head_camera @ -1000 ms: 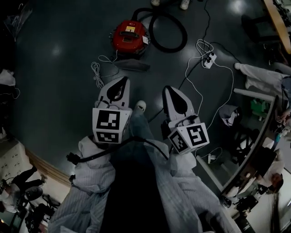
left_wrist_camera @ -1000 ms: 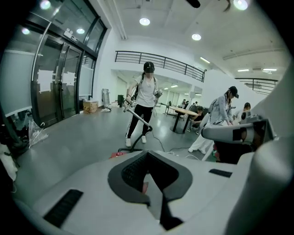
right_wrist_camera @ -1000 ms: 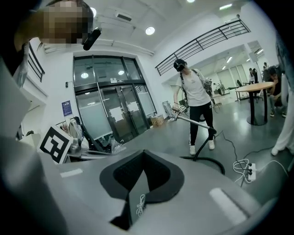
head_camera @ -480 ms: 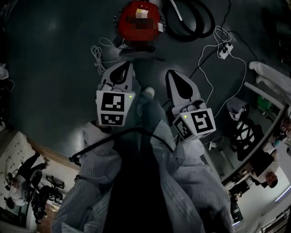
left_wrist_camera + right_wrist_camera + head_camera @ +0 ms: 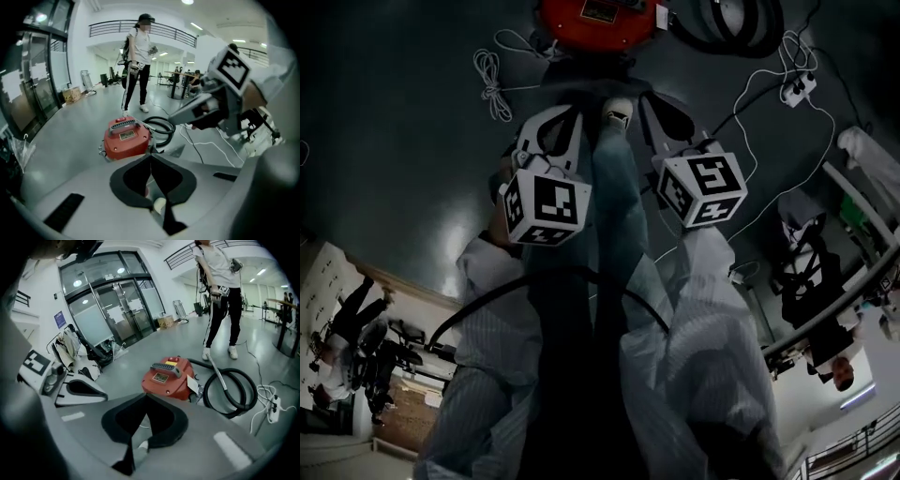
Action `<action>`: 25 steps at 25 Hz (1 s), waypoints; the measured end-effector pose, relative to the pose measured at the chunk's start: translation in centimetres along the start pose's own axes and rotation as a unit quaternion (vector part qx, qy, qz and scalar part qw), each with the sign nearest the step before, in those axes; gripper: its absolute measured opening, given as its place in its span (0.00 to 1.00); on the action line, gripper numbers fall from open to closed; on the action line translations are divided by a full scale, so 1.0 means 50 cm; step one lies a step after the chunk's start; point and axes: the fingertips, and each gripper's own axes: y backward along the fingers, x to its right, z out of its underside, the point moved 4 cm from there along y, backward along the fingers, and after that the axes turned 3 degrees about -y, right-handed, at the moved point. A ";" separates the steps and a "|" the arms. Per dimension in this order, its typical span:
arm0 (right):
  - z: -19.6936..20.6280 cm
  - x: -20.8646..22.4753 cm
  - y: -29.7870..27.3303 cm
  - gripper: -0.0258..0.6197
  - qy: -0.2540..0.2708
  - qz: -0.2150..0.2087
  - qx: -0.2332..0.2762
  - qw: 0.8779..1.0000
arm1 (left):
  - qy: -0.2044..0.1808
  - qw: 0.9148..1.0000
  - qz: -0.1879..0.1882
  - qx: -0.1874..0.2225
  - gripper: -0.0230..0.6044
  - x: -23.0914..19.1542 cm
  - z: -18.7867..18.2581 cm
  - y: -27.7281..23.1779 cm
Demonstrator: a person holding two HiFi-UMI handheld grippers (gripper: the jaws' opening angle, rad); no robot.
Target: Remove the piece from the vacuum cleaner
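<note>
Since the job looks barely begun, the left claw (image 5: 150, 155) and right claw (image 5: 146, 396) are fully closed and empty, aimed at the red vacuum cleaner (image 5: 600, 19) on the floor (image 5: 403, 141) just ahead.

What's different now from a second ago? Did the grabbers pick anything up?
The left gripper and right gripper both moved in toward the red vacuum cleaner, which now sits at the head view's top edge, just past their tips. Nothing was picked up. Both stay shut and empty, and the hose still lies coiled beside the vacuum.
</note>
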 end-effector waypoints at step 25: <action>0.089 0.142 -0.255 0.24 0.081 -0.200 -0.162 0.963 | -0.321 0.940 -0.008 -0.117 0.29 0.032 0.089 -0.316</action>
